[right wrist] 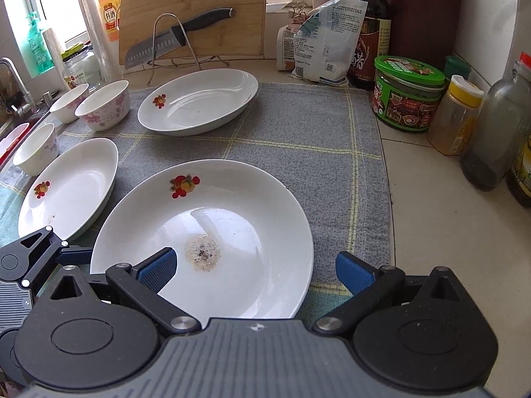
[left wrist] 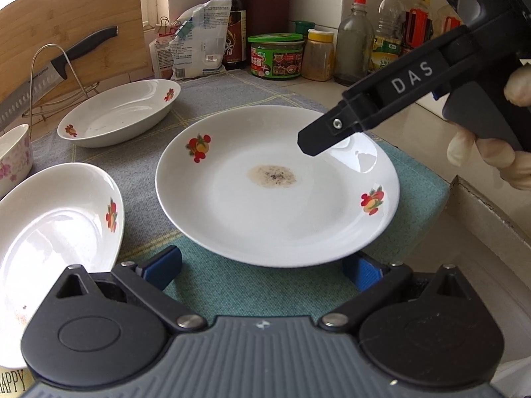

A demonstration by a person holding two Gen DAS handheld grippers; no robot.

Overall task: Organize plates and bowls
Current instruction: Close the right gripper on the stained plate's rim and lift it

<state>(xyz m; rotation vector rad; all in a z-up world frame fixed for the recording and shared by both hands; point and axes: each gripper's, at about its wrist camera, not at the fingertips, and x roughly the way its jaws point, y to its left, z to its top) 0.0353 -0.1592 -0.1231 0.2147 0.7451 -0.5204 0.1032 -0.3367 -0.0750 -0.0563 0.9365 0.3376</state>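
Grippers poised over soiled round plate [left wrist: 277,192] on grey mat [right wrist: 298,139]. Left gripper [left wrist: 265,267] fingers apart, empty. Right gripper [right wrist: 255,270] fingers likewise spread, straddling plate rim.

Pale tiled counter [right wrist: 448,232], grey-and-teal checked mat [right wrist: 298,152] spread on it, jars and bottles beside.

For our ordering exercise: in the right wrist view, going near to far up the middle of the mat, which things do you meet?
Dirty plate → oval dish → knife on its wire rack → cutting board.
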